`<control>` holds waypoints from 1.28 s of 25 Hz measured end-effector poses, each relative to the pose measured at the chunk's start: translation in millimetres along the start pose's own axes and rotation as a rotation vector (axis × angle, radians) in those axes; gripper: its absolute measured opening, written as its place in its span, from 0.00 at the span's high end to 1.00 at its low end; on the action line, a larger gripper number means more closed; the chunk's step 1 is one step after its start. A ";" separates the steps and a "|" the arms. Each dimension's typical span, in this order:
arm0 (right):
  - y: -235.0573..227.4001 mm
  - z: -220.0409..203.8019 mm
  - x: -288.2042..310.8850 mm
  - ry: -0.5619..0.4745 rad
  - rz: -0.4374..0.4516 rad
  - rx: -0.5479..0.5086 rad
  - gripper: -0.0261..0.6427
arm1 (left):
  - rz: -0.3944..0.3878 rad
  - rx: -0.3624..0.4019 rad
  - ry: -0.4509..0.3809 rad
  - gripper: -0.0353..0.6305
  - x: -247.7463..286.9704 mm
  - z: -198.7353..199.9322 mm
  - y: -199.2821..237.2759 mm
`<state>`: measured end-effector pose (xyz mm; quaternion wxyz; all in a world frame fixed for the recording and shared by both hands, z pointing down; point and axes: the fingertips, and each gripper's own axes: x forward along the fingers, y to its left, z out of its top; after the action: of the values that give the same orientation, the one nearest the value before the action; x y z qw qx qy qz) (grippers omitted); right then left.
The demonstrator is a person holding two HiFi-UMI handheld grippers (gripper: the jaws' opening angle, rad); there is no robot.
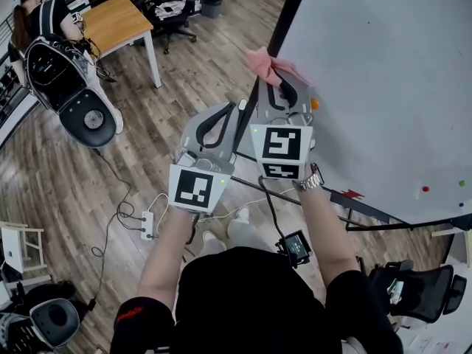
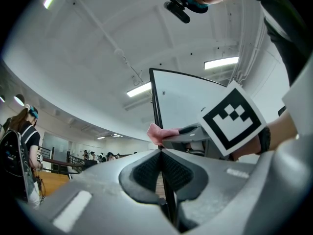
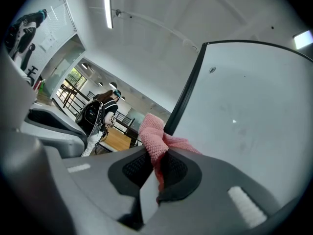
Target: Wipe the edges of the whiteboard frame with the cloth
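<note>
Upper centre: the right gripper (image 1: 284, 87) clenches a pink cloth (image 1: 265, 63) at the whiteboard frame (image 1: 289, 13), on its black left edge. The cloth looks light, soft and floppy; pinching its bunched middle suits it. The left gripper (image 1: 237, 109), beside it, is closed and empty.

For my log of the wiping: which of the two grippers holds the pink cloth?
The right gripper, its jaws shut on the pink cloth at the whiteboard's black frame. The left gripper is shut on nothing.
</note>
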<state>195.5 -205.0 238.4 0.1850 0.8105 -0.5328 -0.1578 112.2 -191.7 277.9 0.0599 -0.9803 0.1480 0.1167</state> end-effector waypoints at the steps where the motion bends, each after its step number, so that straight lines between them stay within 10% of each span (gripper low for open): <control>1: -0.1 -1.1 0.0 0.001 -0.001 -0.001 0.92 | -0.001 -0.001 -0.001 0.94 0.4 -0.8 -0.4; 32: 15.8 -53.7 4.0 0.049 0.006 0.000 0.92 | -0.024 -0.021 0.046 0.94 5.8 -43.6 -6.6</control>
<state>208.6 -207.4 293.0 0.1982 0.8125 -0.5307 -0.1374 128.8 -193.6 319.1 0.0473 -0.9850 0.1364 0.0948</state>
